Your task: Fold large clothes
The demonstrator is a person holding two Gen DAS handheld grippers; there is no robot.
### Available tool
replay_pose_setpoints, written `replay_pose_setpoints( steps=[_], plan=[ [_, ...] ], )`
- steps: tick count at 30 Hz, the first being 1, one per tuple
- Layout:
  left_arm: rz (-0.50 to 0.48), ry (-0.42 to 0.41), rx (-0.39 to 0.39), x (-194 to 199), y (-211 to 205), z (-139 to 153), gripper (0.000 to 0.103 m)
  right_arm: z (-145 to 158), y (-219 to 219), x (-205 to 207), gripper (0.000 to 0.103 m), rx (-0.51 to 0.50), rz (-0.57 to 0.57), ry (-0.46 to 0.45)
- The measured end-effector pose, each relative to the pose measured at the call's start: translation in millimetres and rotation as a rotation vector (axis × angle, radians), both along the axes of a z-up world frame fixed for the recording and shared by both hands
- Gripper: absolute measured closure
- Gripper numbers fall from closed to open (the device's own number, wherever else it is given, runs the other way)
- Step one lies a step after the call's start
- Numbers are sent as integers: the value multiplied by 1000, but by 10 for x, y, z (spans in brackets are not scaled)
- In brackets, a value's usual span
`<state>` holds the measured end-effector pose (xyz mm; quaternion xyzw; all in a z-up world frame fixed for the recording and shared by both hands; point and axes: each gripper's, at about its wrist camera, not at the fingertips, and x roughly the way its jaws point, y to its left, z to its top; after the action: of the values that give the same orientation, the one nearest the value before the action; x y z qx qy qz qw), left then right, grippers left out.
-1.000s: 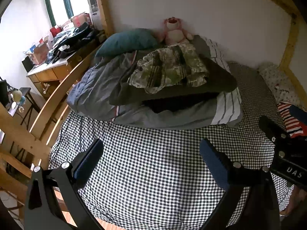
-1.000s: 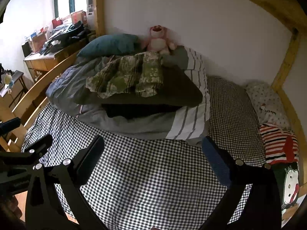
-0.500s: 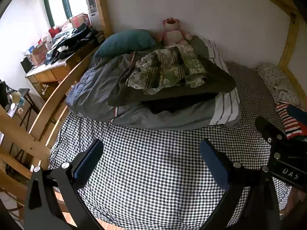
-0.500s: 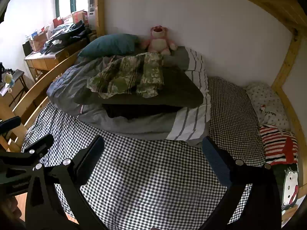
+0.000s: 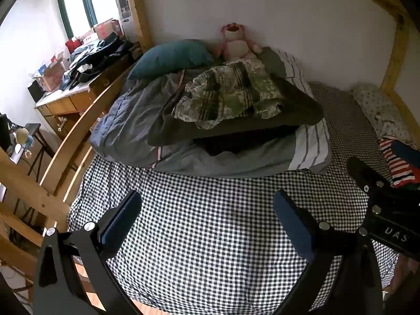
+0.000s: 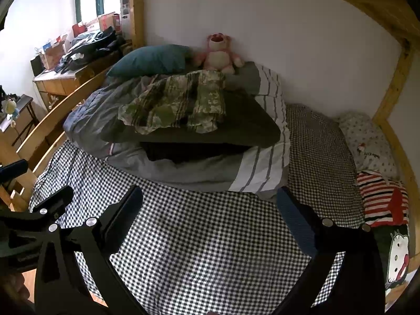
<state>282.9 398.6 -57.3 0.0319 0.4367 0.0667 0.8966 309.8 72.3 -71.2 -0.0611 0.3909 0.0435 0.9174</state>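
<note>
Hovering spread and empty, the left gripper (image 5: 207, 210) and right gripper (image 6: 210, 207) face the crumpled green camouflage-patterned garment (image 5: 228, 94) ahead atop piled bedding; soft, light, floppy, probably best pinched at its near hem corners.

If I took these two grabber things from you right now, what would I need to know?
Left tongs: open, empty, above the checked sheet.
Right tongs: open, empty, beside the left.
Clothes: a camouflage garment lies crumpled on a dark green one, both on the heaped grey duvet ahead. A striped top lies at the right edge.
Done: nothing folded.
Left: pick a garment, probably the camouflage one, spread it on the sheet, fold it.
</note>
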Motion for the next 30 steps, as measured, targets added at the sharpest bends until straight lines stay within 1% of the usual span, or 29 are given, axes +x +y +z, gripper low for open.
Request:
replay_pose_setpoints(
  steps=[30],
  plan=[
    [0, 10, 1, 16, -49, -8, 4, -30, -10, -8, 3, -4, 3, 4]
  ],
)
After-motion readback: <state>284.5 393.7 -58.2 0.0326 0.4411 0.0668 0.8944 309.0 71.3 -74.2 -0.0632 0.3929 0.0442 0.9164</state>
